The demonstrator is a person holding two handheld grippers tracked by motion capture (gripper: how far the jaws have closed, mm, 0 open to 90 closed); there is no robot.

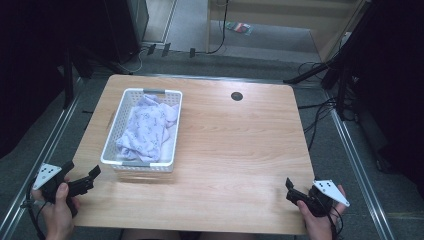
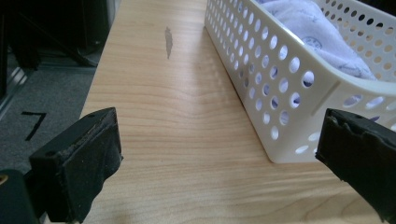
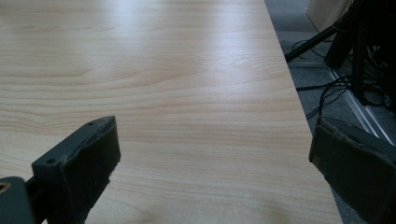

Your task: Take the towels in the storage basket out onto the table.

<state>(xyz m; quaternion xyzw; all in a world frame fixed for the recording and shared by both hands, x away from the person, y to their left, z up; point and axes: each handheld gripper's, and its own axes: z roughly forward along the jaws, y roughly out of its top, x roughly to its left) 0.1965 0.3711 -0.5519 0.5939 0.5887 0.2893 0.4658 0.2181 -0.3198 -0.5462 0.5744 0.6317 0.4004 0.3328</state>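
Observation:
A white perforated basket (image 1: 112, 150) stands on the left half of the wooden table (image 1: 235, 145), with a crumpled pale lilac cloth (image 1: 147, 127) inside it. My left gripper (image 1: 86, 180) hovers near the table's front left corner, just short of the basket's near end, jaws wide open and empty. In the left gripper view the basket's corner (image 2: 280, 116) lies ahead to the right, and the cloth (image 2: 317, 28) shows over its rim. My right gripper (image 1: 291, 192) sits at the front right corner, open, with bare tabletop (image 3: 187, 93) between its jaws.
A round black cable hole (image 1: 237, 96) is set into the table's far side. A small dark scuff (image 2: 168, 42) marks the wood left of the basket. Cables and stand legs (image 1: 325, 75) lie on the grey floor around the table; the table's right edge (image 3: 299, 107) is close.

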